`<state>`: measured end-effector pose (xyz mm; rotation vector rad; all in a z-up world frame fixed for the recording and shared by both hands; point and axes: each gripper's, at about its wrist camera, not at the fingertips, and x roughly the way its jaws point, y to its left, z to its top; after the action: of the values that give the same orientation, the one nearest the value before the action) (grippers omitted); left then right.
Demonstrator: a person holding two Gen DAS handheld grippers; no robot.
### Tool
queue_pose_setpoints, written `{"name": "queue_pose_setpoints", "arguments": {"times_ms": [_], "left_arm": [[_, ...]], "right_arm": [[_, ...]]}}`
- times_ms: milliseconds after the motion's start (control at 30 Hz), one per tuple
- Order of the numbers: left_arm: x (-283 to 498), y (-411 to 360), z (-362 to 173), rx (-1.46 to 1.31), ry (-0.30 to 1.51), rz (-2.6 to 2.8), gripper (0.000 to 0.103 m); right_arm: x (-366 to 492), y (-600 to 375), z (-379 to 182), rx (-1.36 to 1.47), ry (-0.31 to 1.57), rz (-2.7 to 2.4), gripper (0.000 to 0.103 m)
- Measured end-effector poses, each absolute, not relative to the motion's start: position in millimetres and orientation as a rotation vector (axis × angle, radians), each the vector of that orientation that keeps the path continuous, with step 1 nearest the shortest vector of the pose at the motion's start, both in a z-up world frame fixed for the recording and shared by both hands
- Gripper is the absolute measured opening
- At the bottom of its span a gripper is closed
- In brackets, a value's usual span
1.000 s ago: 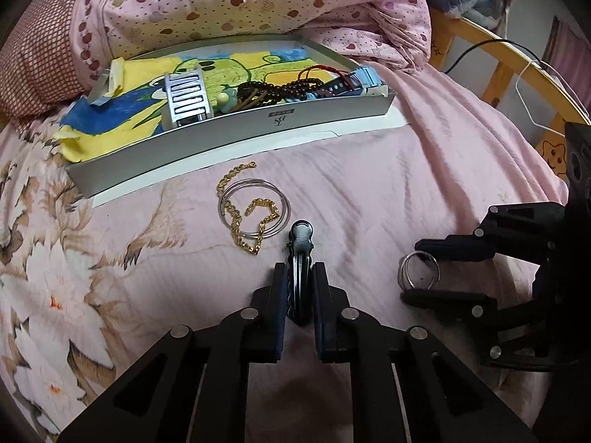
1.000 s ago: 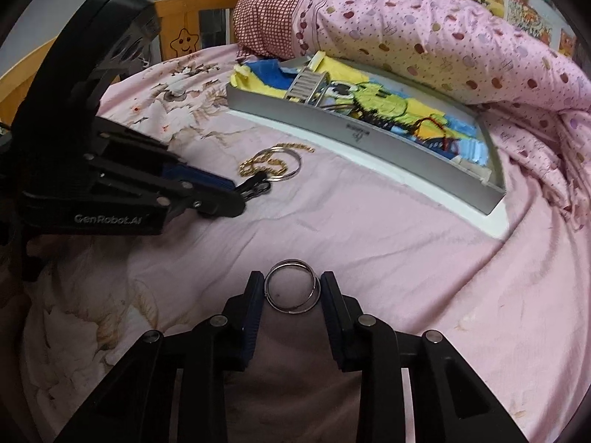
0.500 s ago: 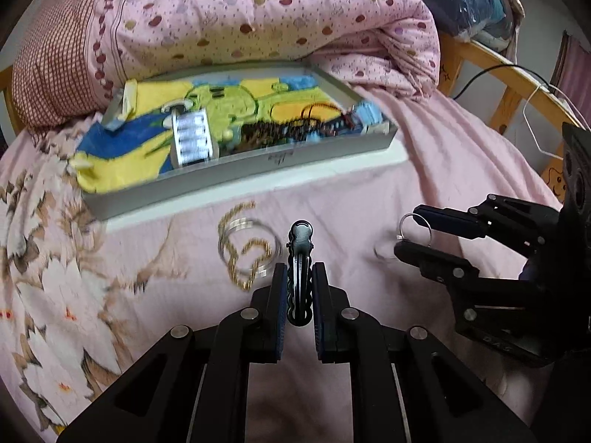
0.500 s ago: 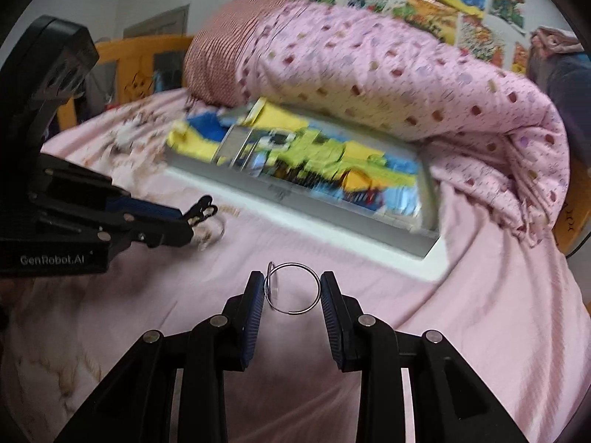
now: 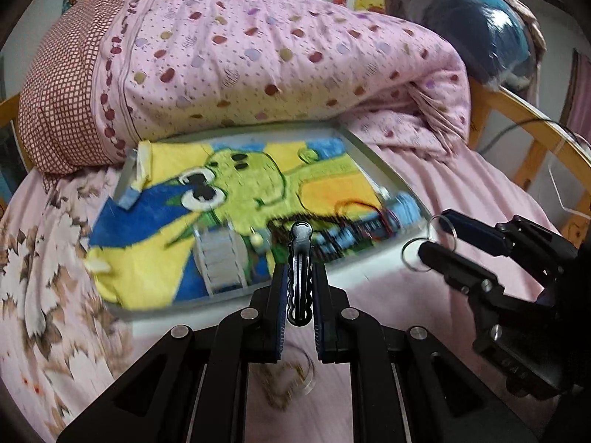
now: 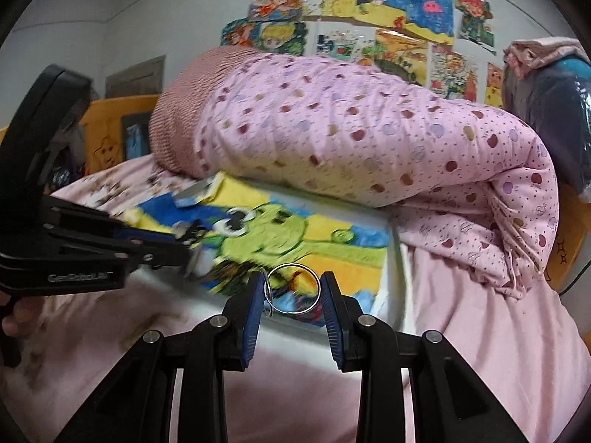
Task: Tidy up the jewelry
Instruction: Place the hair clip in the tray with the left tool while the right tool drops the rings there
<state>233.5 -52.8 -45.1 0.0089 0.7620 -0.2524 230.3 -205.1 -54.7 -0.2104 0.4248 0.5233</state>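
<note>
My left gripper [image 5: 300,288] is shut on a black hair clip [image 5: 301,258] and holds it in the air at the near edge of the grey tray [image 5: 388,173]. The tray is lined with a yellow, green and blue cartoon cloth and holds a silver watch band [image 5: 221,262] and dark bead bracelets [image 5: 347,225]. My right gripper [image 6: 291,291] is shut on silver rings [image 6: 291,288], lifted over the tray's near right corner; it shows in the left wrist view [image 5: 436,236]. A gold chain with silver hoops [image 5: 288,380] lies on the bed below my left gripper.
A rolled pink dotted quilt [image 5: 277,62] lies right behind the tray. A wooden bed rail [image 5: 535,147] runs at the right. Pink bedsheet [image 6: 480,332] surrounds the tray. Drawings hang on the wall [image 6: 369,18].
Both grippers have risen off the bed and moved forward toward the tray, each carrying its item. The gold chain and hoops now lie below the left gripper.
</note>
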Motion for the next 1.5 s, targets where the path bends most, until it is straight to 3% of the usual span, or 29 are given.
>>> {"name": "queue_pose_setpoints", "arguments": {"times_ms": [400, 1033, 1133, 1200, 1333, 1400, 1500], "left_arm": [[280.9, -62.2, -53.8, -0.002, 0.783, -0.242, 0.010], [314.0, -67.4, -84.9, -0.079, 0.883, -0.225, 0.010], [314.8, -65.7, -83.7, -0.096, 0.883, -0.225, 0.010], [314.8, -64.2, -82.8, -0.109, 0.885, -0.223, 0.010], [316.4, -62.2, -81.2, -0.123, 0.894, -0.195, 0.011], [316.1, -60.8, -78.7, -0.132, 0.892, -0.185, 0.019], [312.4, -58.4, -70.1, -0.150, 0.864, -0.174, 0.044]], "right_arm": [[295.7, -255.3, -71.5, -0.034, 0.525, 0.413, 0.029], [318.5, -259.4, -86.5, 0.052, 0.581, 0.449, 0.030], [319.1, -259.8, -86.3, 0.054, 0.586, 0.445, 0.035], [319.8, -260.3, -86.7, 0.055, 0.593, 0.440, 0.044], [320.2, -262.6, -84.2, 0.059, 0.594, 0.433, 0.044], [319.4, -262.9, -81.2, 0.056, 0.589, 0.430, 0.052], [315.5, -265.1, -74.1, 0.058, 0.567, 0.417, 0.060]]}}
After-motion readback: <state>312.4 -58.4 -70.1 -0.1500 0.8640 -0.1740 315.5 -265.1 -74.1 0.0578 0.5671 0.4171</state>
